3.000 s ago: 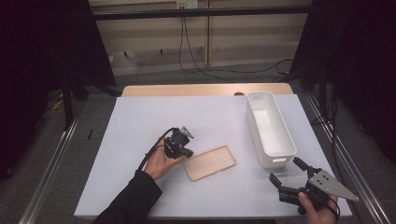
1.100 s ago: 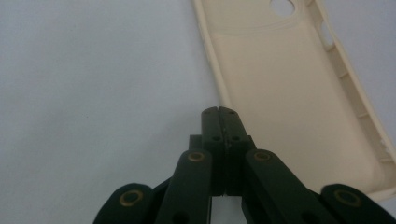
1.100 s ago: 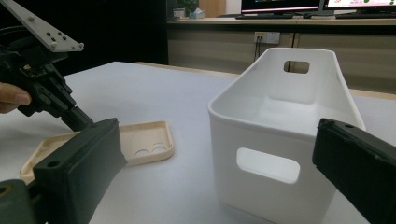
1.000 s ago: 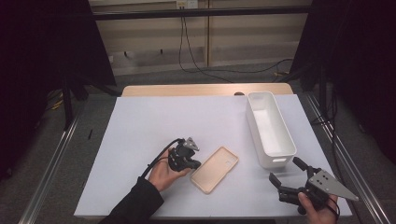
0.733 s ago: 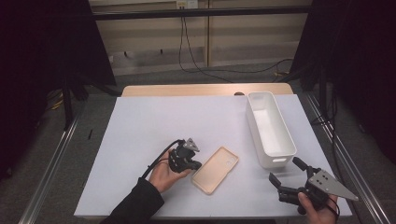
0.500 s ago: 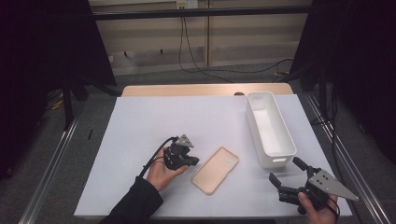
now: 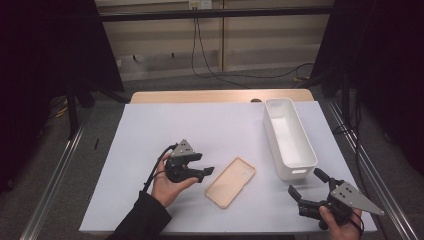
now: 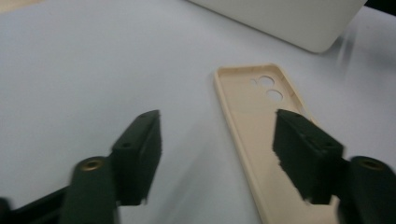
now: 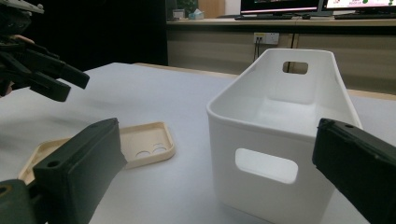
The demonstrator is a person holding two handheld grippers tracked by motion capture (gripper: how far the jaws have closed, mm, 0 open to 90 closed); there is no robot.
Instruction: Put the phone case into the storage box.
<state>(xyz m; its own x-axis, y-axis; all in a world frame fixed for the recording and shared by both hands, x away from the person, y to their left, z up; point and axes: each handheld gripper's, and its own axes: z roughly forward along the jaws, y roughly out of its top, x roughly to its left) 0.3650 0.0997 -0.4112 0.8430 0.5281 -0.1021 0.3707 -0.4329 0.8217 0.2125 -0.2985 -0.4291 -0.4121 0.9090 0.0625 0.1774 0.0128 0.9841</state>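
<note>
A beige phone case (image 7: 230,182) lies open side up on the white table cover (image 7: 200,125); its camera holes face the bin. My left gripper (image 7: 205,164) hovers just left of it, apart from it. Its jaws have just been opening and stand wide, with nothing between them. In the left gripper view the case (image 8: 261,121) lies on the table beyond and under the right-hand jaw of that gripper (image 8: 217,130). My right gripper (image 7: 306,183) stands open near the front right corner, empty, and faces the bin (image 9: 261,186) and the case (image 9: 135,144).
A long white bin (image 7: 295,172) with handle cut-outs stands empty at the right of the table. The left gripper (image 9: 42,70) shows at the top left of the right gripper view. Bare table cover spreads across the back and left.
The left gripper was shut at the case's left edge; it has let go, opened wide and drawn back a little to the left and up. Case and right gripper stay put.
</note>
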